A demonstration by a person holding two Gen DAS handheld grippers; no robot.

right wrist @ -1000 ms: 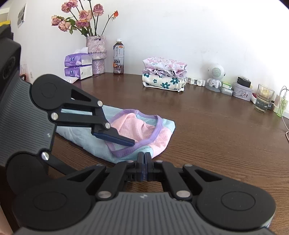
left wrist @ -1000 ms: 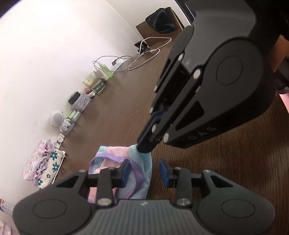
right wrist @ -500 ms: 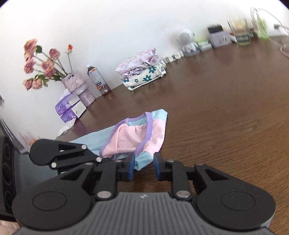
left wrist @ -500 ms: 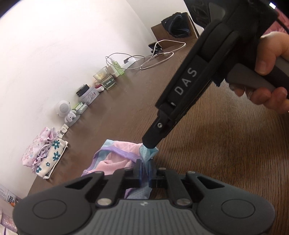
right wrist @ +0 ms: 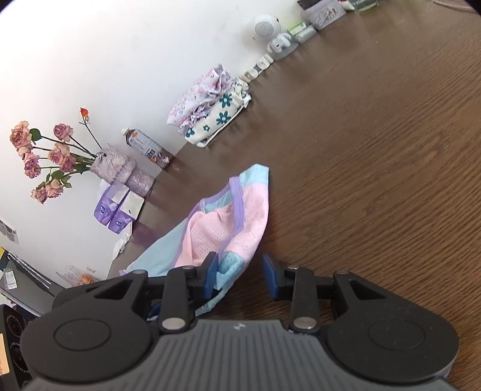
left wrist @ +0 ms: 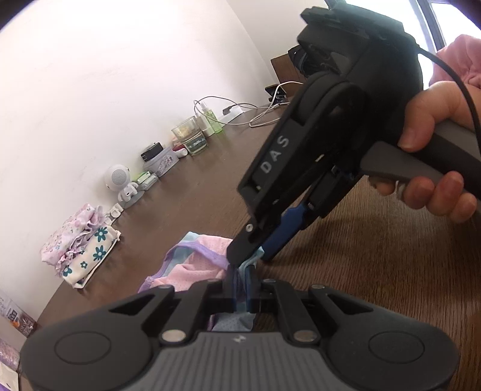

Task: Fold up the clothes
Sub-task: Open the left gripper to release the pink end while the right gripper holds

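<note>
Garment [right wrist: 228, 222], one pc, pink/blue mesh w/ purple trim, lying rumpled on brown wood table [right wrist: 375, 150], near edge lifted. Left gripper [left wrist: 239, 293] clamped tight on blue corner of it, cloth bunched btwn the pads. Right gripper [right wrist: 239, 272] spread wide, blue pads apart, one pad touching the cloth's near hem, other over bare wood; nothing pinched. Seen from left wrist cam: right gripper [left wrist: 255, 255] tilted down, tips right at the pinched corner, one hand [left wrist: 433, 156] wrapped round its grey handle.

Along the wall, well apart from the action: folded stack [right wrist: 210, 105], two pcs visible, lilac floral on top of white w/ teal flowers. One vase [right wrist: 120, 168] w/ dried roses, two purple tissue packs [right wrist: 115, 207] beside it, one bottle [right wrist: 147, 147]. One white round speaker figure [right wrist: 266, 27], one glass jar [left wrist: 189, 135], white cables [left wrist: 255, 111] further down.
</note>
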